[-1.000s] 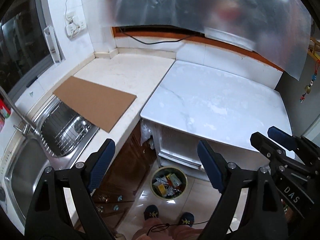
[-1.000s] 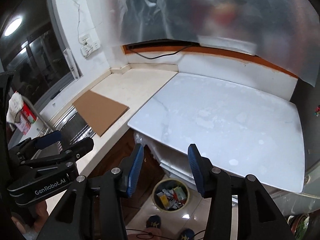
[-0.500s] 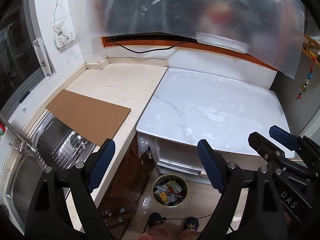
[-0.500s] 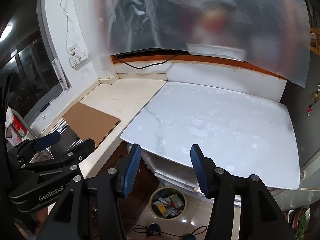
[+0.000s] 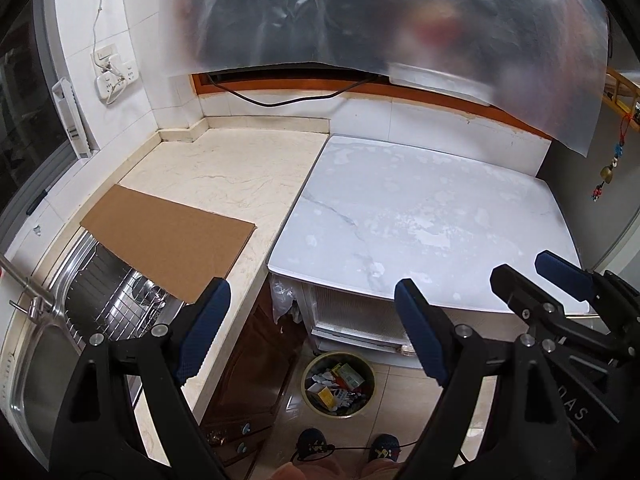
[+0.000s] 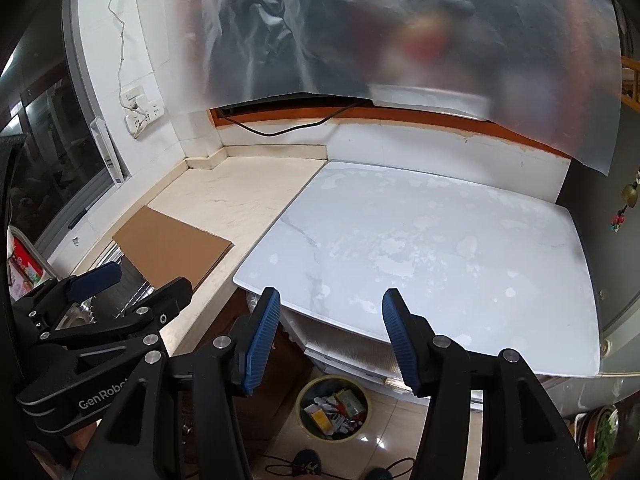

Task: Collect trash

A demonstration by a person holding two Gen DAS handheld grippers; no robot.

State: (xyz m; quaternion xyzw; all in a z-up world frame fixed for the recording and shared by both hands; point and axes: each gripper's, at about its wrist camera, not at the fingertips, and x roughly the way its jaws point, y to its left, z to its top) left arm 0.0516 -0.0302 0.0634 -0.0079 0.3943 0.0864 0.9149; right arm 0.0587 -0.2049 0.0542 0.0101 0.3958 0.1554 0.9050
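Both your tongs, left tongs (image 5: pixel 310 326) and right tongs (image 6: pixel 330 336), are spread and hold nothing. No trash shows on the white marble counter (image 6: pixel 420 248); the round bin (image 5: pixel 339 384) on the floor looks full, so you seem nearly done.

I stand at a cream stone kitchen counter (image 5: pixel 224 168) that meets a white marble-patterned tabletop (image 5: pixel 420 216) on my right. A flat brown cardboard sheet (image 5: pixel 168 240) lies partly over the stainless steel sink (image 5: pixel 60 320). White wall tiles (image 5: pixel 136 20) carry a white power socket (image 5: pixel 116 76), beside a dark window (image 5: pixel 28 100). A translucent plastic sheet (image 5: pixel 380 12) hangs above. Below me is glossy beige floor tile (image 5: pixel 400 392).
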